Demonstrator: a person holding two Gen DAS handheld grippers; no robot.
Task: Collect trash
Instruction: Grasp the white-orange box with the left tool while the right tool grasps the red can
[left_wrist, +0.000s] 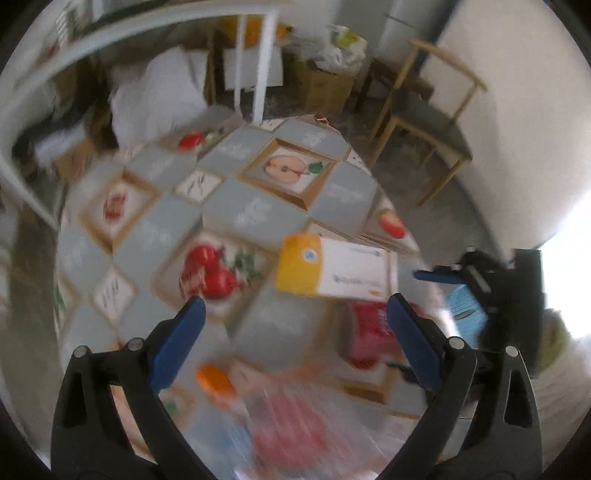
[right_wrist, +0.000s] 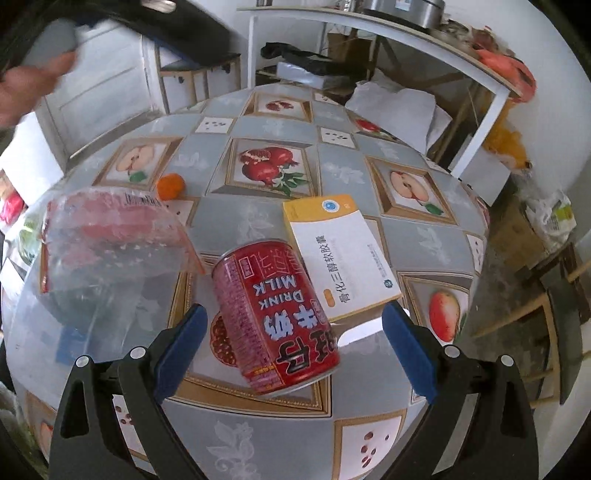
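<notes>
A red milk-drink can (right_wrist: 279, 317) lies on its side on the fruit-patterned table (right_wrist: 424, 236), between the spread fingers of my open right gripper (right_wrist: 293, 328). A white and yellow medicine box (right_wrist: 340, 254) lies just beyond the can. A clear plastic bag with red print (right_wrist: 110, 251) sits to the left, an orange bottle cap (right_wrist: 170, 185) behind it. My left gripper (left_wrist: 295, 321) is open and empty above the table; its view is blurred and shows the box (left_wrist: 332, 267), the can (left_wrist: 373, 332), the bag (left_wrist: 291, 428) and the cap (left_wrist: 214, 378).
The other gripper's body (left_wrist: 495, 291) shows at the right of the left wrist view. A wooden chair (left_wrist: 424, 125) stands beyond the table. A white shelf frame (right_wrist: 443, 70) with boxes and bags stands behind. A hand (right_wrist: 26, 88) is at upper left.
</notes>
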